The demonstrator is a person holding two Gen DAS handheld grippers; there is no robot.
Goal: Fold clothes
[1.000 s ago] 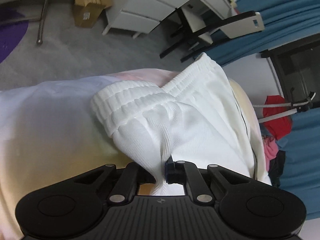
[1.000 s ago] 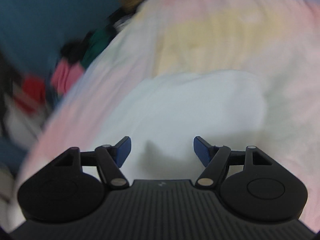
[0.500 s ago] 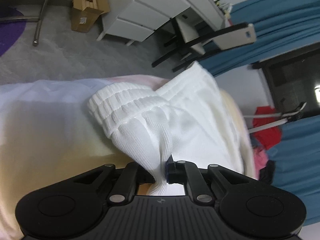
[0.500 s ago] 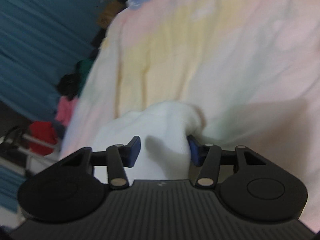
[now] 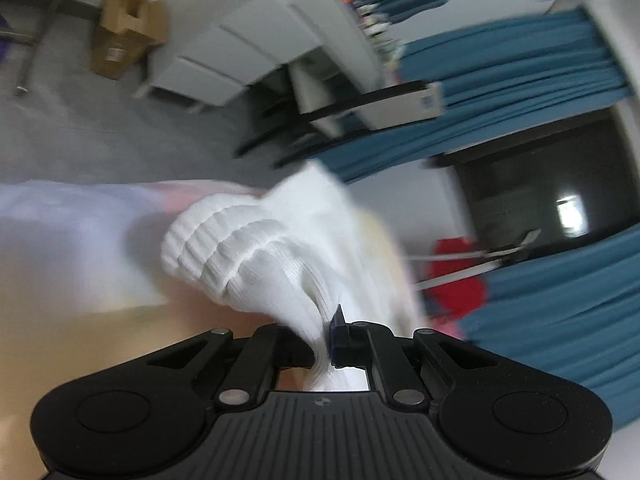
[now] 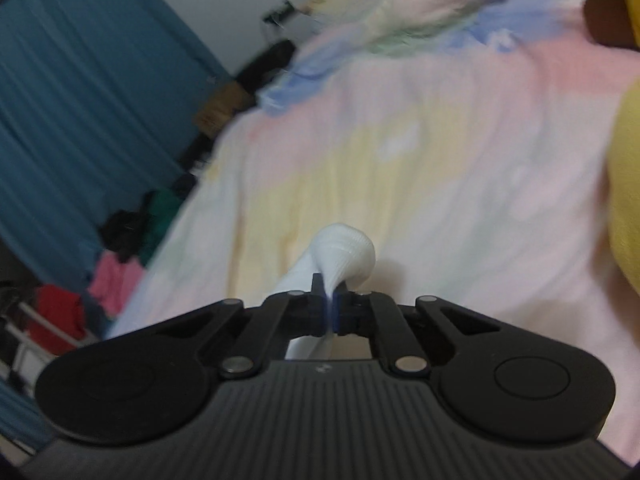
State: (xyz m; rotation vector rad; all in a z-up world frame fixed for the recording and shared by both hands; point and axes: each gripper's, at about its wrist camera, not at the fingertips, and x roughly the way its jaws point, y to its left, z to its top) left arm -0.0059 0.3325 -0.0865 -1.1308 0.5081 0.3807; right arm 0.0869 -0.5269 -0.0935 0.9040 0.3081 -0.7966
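Note:
White knit shorts point(image 5: 280, 248) with a ribbed elastic waistband lie bunched on a pastel bedsheet point(image 5: 72, 240). My left gripper point(image 5: 324, 340) is shut on a fold of the shorts near the waistband, and the cloth rises ahead of it. My right gripper point(image 6: 330, 308) is shut on another white fold of the shorts point(image 6: 344, 252), which bulges above the jaws over the pastel sheet point(image 6: 440, 168). Both views are blurred by motion.
Past the bed's edge are grey floor, a cardboard box point(image 5: 124, 48), a white drawer unit point(image 5: 240, 52) and a black chair frame point(image 5: 344, 112). Blue curtains point(image 6: 72, 120) and a pile of coloured clothes point(image 6: 116, 272) stand beside the bed. A yellow item point(image 6: 628, 184) is at right.
My right gripper went from open over the shorts to shut on a fold of them. My left gripper kept its hold and lifted, with the view tilting up toward the room.

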